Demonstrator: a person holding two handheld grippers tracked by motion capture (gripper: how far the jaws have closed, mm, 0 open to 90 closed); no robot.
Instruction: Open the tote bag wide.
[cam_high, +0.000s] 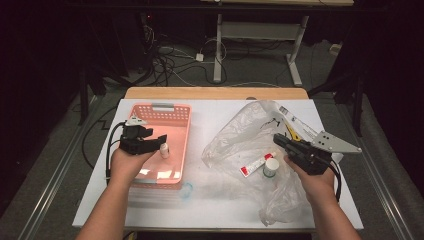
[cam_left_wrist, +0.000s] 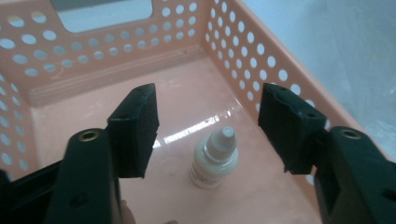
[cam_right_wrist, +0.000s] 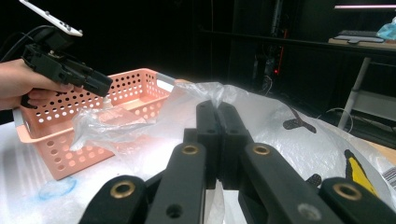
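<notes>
My left gripper (cam_left_wrist: 208, 128) is over the pink basket (cam_high: 150, 112), jaws apart, nothing between the pads. One small dropper bottle (cam_left_wrist: 214, 158) stands upright on the basket floor, toward its 3 o'clock wall. I'd judge it light, rigid, smooth plastic that tips easily; best to take it across the body, below the cap. My right gripper (cam_right_wrist: 218, 114) has its jaws together, pinching the clear plastic bag (cam_high: 240, 130), which is limp and slippery. In the bag, at the basket's 3 o'clock: one tube (cam_high: 256, 164), one jar (cam_high: 271, 167).
</notes>
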